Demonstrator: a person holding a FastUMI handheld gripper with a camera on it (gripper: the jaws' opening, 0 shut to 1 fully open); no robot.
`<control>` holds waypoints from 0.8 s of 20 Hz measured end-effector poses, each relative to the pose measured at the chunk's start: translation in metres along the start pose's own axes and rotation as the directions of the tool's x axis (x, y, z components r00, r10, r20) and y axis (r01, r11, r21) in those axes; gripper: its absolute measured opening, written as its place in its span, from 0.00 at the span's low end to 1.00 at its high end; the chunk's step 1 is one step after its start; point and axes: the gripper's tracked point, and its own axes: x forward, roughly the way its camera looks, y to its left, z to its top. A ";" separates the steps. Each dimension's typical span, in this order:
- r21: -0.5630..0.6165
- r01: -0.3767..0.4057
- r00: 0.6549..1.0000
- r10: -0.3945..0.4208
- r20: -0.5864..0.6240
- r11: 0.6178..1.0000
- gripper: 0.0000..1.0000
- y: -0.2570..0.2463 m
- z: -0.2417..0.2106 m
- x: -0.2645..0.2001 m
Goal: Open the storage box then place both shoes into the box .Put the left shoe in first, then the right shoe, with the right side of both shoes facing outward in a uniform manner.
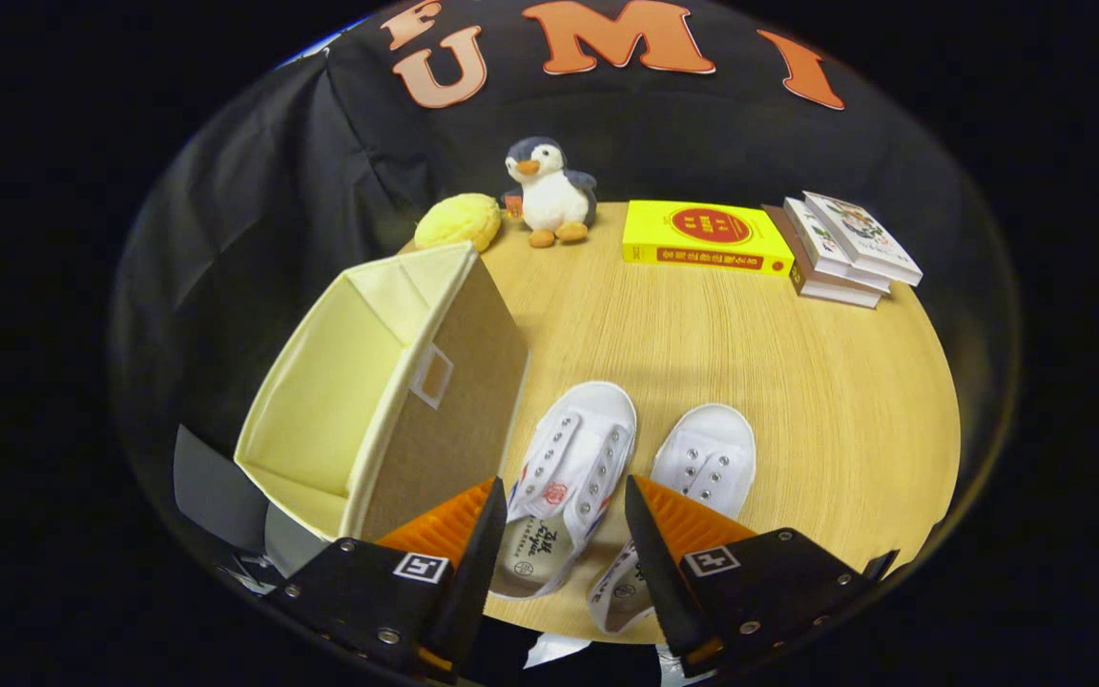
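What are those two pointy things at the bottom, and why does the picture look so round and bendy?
Those are the two fingers of a gripper, a grabbing tool a person holds in a hand. A small camera rides on it and looks forward along the fingers, and its wide lens bends the picture round. The fingers are open, and the heel of the left shoe lies between them, not squeezed. The right shoe lies beside it. Both rest on a round wooden table. Next to the shoes stands an open storage box, where they should go. At the far side sit a toy penguin, a fluffy yellow toy, a yellow book and a stack of books.
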 end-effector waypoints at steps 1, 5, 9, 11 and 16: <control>-0.005 0.009 1.000 -0.009 -0.012 1.000 0.72 -0.003 -0.006 0.004; -0.082 0.082 0.995 -0.086 -0.051 0.993 0.65 -0.017 -0.027 0.018; -0.134 0.077 0.994 -0.087 -0.072 0.988 0.57 -0.013 -0.041 0.025; -0.151 0.091 0.992 -0.103 -0.072 0.984 0.56 -0.014 -0.043 0.031; -0.169 0.163 0.986 -0.165 0.000 0.972 0.52 -0.026 -0.031 0.055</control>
